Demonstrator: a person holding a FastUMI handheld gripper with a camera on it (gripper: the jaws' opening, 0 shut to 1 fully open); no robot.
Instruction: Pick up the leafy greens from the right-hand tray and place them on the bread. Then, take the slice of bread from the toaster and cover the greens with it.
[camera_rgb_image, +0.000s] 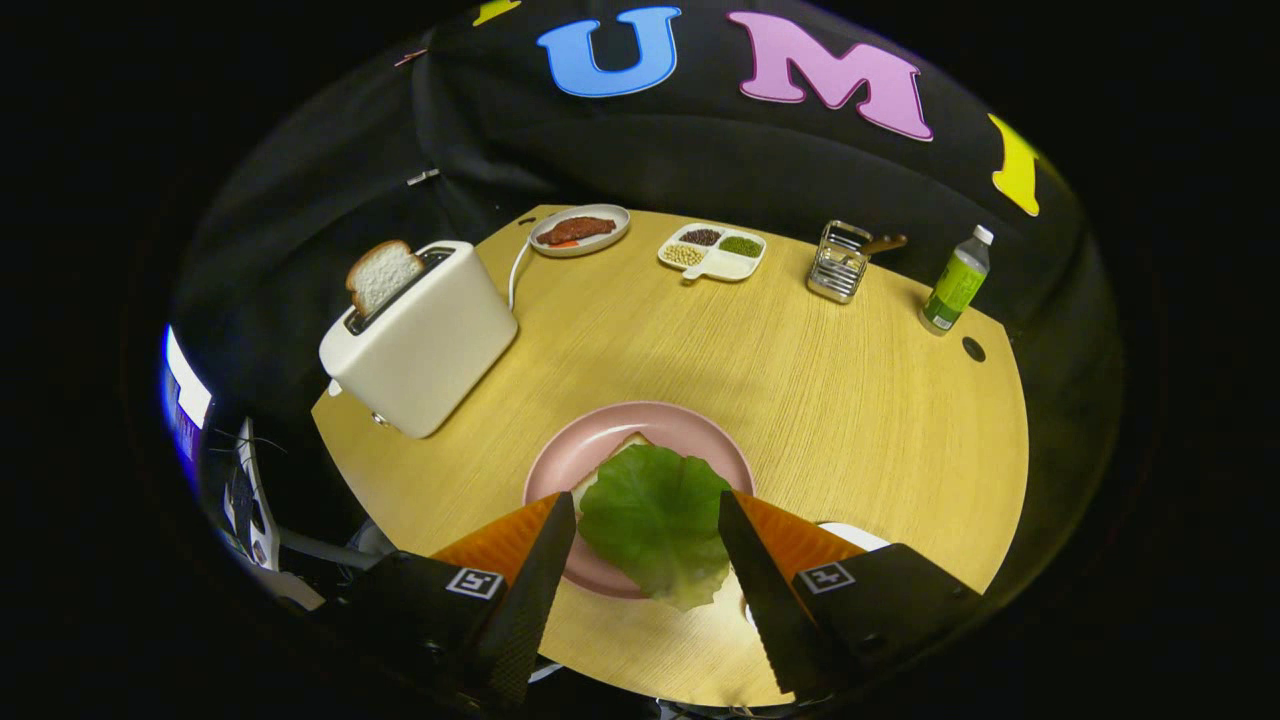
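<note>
Lettuce leaf lies over the bread on the pink plate, right between my fingers. My tongs gape wide, holding nothing. Second slice stands in the toaster.

A light wooden table sits under bright overhead light, black cloth wall draped behind, dark clutter beside its near corner.
</note>
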